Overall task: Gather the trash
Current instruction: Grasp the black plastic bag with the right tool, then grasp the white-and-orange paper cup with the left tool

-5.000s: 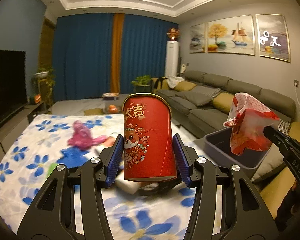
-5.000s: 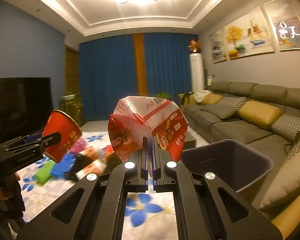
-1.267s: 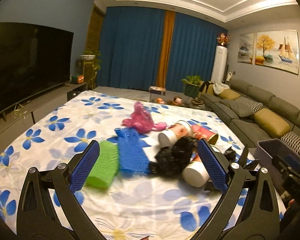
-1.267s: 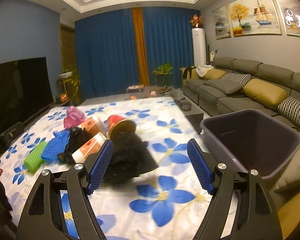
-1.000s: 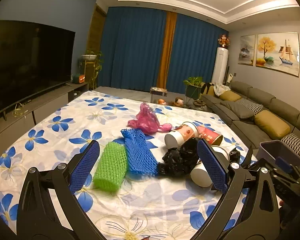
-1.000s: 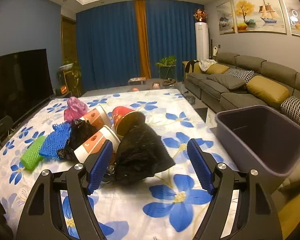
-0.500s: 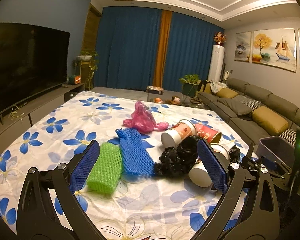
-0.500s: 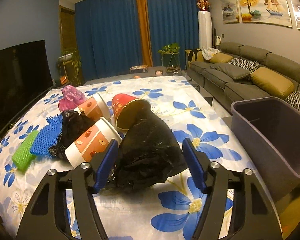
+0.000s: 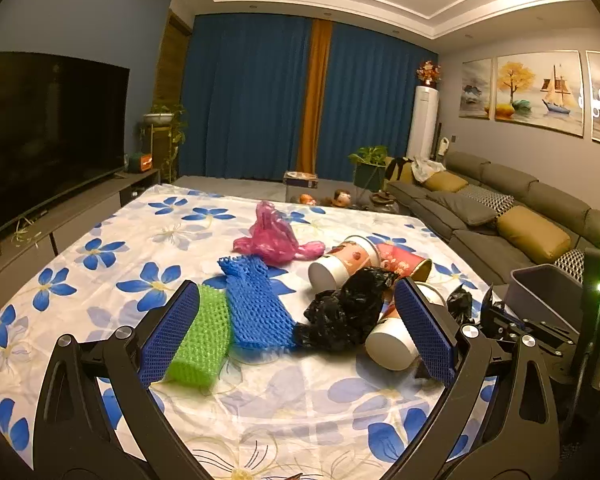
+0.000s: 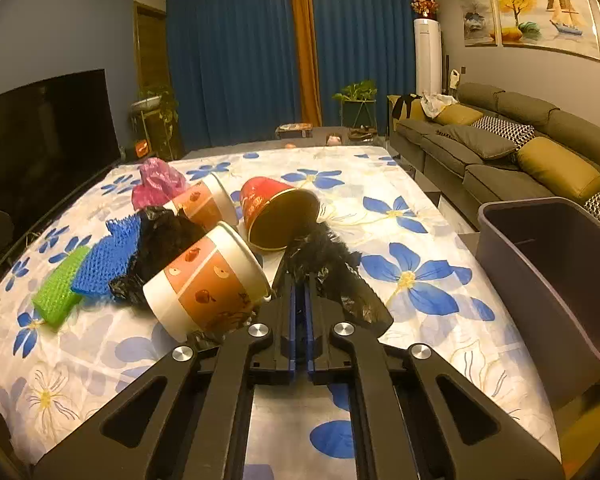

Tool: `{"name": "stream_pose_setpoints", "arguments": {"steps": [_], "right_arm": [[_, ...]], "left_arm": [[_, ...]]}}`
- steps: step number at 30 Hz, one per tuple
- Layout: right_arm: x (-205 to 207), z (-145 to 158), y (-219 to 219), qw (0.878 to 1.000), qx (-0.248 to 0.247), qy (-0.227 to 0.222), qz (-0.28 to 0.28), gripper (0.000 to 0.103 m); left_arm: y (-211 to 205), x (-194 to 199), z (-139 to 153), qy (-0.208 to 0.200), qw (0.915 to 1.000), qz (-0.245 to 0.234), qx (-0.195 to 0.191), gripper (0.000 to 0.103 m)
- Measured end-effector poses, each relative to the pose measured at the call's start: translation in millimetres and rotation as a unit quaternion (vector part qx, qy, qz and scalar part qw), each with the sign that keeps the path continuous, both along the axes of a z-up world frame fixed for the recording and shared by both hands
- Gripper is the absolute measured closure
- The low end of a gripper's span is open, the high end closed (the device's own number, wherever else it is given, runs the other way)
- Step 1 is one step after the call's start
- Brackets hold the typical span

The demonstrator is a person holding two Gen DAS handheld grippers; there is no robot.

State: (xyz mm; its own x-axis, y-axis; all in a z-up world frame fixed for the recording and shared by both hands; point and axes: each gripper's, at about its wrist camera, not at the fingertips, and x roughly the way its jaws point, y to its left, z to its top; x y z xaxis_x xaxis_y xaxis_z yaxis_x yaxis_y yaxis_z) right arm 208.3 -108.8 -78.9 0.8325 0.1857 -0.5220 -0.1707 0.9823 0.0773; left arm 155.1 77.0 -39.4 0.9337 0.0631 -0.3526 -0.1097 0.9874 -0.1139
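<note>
Landmark: the near paper cup [image 10: 208, 280], a tapered cylinder with a white rim and base and an orange printed band, lying on its side on the floral tablecloth [image 10: 380, 184].

Materials and shapes
- Black plastic bag [image 10: 332, 276] — thin, glossy, crinkled film, lying just right of the near paper cup and touching its rim side.
- Second black bag [image 10: 160, 240] — the same crumpled film, bunched against the left side of the near paper cup.
- Red paper cup [image 10: 276, 212], gold-lined, on its side just behind the near paper cup, mouth facing the camera.
- Second orange cup [image 10: 204, 200], behind and left of the near paper cup.
- Blue foam net [image 10: 108, 256] and green foam net [image 10: 58, 284], open-mesh sleeves, left of the near paper cup beyond the second black bag.
- Pink plastic bag [image 10: 156, 182], crumpled, farthest behind the near paper cup.
- Grey plastic bin [image 10: 548, 272], rigid and smooth-walled, well to the right of the near paper cup, off the table edge.

Grippers
- Right gripper [image 10: 300, 280]: blue ribbed pads pressed together, clamping a fold of the black plastic bag beside the near paper cup.
- Left gripper [image 9: 296, 332]: jaws spread wide, holding nothing, hovering in front of the trash pile.
</note>
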Motion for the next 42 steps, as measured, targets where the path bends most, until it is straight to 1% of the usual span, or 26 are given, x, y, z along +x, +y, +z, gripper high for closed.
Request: {"name": "stream_pose_setpoints", "arguments": {"steps": [5, 11, 15, 22, 26, 31, 37, 42], "right_arm": [[-13, 15, -10, 1.000, 0.003, -0.025, -0.008, 0.100], [-31, 33, -28, 0.998, 0.015, -0.055, -0.024, 0.100], [-43, 42, -36, 0.997, 0.016, -0.070, -0.028, 0.100], [-56, 52, -46, 0.995, 0.021, -0.089, -0.035, 0.100], [-57, 54, -50, 0.995, 0.023, -0.092, -0.038, 0.100], [-55, 54, -53, 0.995, 0.026, -0.091, -0.038, 0.100], [-54, 52, -54, 0.995, 0.027, -0.088, -0.037, 0.100], [-51, 51, -55, 0.995, 0.027, -0.087, -0.037, 0.100]], "left_arm": [[-6, 1, -1, 0.001, 0.9998, -0.018, -0.001, 0.007], [-24, 14, -7, 0.018, 0.9974, -0.068, -0.014, 0.007], [-41, 31, -14, 0.043, 0.9918, -0.118, -0.020, 0.007], [-62, 62, -28, 0.082, 0.9804, -0.178, -0.022, 0.007], [-75, 76, -36, 0.099, 0.9730, -0.208, -0.011, 0.012], [-81, 92, -45, 0.119, 0.9665, -0.228, -0.005, 0.013], [-82, 108, -54, 0.137, 0.9628, -0.233, -0.002, 0.015], [-82, 119, -64, 0.155, 0.9580, -0.241, -0.004, 0.023]]}}
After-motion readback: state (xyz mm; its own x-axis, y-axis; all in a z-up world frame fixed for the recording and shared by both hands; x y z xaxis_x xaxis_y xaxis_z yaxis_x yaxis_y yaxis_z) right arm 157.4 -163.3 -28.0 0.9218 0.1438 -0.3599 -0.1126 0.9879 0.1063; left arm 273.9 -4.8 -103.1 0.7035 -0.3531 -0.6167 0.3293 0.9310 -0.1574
